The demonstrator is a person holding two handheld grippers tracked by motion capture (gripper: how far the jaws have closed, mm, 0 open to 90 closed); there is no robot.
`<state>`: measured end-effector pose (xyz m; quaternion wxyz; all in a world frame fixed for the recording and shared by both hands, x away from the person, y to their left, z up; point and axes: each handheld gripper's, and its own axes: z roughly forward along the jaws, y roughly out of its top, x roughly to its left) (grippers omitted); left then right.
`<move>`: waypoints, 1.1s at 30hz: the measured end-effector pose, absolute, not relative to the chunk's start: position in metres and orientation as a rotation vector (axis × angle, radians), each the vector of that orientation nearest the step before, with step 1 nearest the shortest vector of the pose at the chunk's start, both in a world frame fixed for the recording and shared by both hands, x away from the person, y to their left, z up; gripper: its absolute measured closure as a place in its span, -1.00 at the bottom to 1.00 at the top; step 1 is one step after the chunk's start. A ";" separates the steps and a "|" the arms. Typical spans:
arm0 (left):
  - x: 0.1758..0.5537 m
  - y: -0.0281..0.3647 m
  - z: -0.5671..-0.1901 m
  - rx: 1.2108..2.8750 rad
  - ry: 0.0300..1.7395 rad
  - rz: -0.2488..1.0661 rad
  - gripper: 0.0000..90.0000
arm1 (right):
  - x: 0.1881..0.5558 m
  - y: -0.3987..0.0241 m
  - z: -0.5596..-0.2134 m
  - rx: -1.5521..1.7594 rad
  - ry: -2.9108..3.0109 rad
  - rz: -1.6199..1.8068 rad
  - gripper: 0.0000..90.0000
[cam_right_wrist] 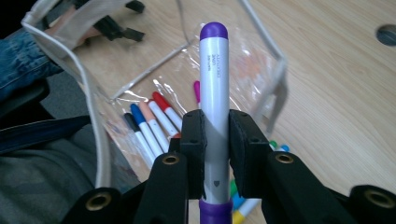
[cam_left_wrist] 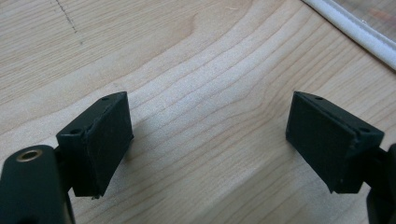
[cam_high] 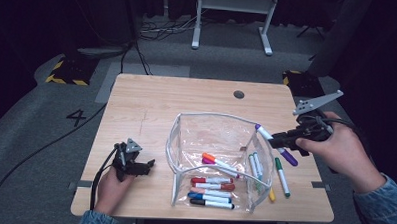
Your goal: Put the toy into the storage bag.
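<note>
high view, left to right: the left gripper (cam_high: 147,164) lies low on the wooden table (cam_high: 151,105) at about eight o'clock, held in a hand (cam_high: 111,189) that comes in from the bottom edge, its jaws released with nothing between them; in the left gripper view the two black pads (cam_left_wrist: 107,140) stand wide apart over bare wood grain, with the white trim of the clear pouch (cam_left_wrist: 350,32) at one o'clock. at the centre of the table that clear pouch (cam_high: 185,141) stands open, and inside it lie an orange marker (cam_high: 219,163), red ones, a blue one (cam_high: 209,197) and a black one, side by side toward six o'clock. just beyond the pouch's right wall, a green marker (cam_high: 283,177) and a yellow one (cam_high: 272,195) lie on the wood at about four o'clock. above them, at three o'clock, the right gripper (cam_high: 280,140) is up off the table and clenched on the purple marker (cam_high: 276,144), which slants over the pouch's right rim. in the right gripper view the purple marker (cam_right_wrist: 214,93) stands upright between the pads, cap at twelve o'clock, with the pouch's rim and the markers in it below.
</note>
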<state>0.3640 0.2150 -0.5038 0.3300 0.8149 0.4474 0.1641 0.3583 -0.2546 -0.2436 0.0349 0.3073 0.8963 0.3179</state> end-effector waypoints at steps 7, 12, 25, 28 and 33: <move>0.364 0.215 -0.504 2.131 1.170 0.429 -0.67 | 0.363 -0.211 -0.240 0.805 2.846 0.956 0.71; 0.364 0.215 -0.504 2.132 1.170 0.429 -0.67 | 0.369 -0.178 -0.251 0.716 2.939 0.925 0.71; 0.364 0.215 -0.504 2.131 1.170 0.429 -0.67 | 0.392 -0.121 -0.297 0.618 3.128 0.769 0.71; 0.364 0.215 -0.504 2.131 1.172 0.426 -0.67 | 0.396 -0.112 -0.312 0.608 3.173 0.713 0.71; 0.364 0.215 -0.504 2.131 1.171 0.425 -0.67 | 0.399 -0.103 -0.334 0.597 3.233 0.650 0.71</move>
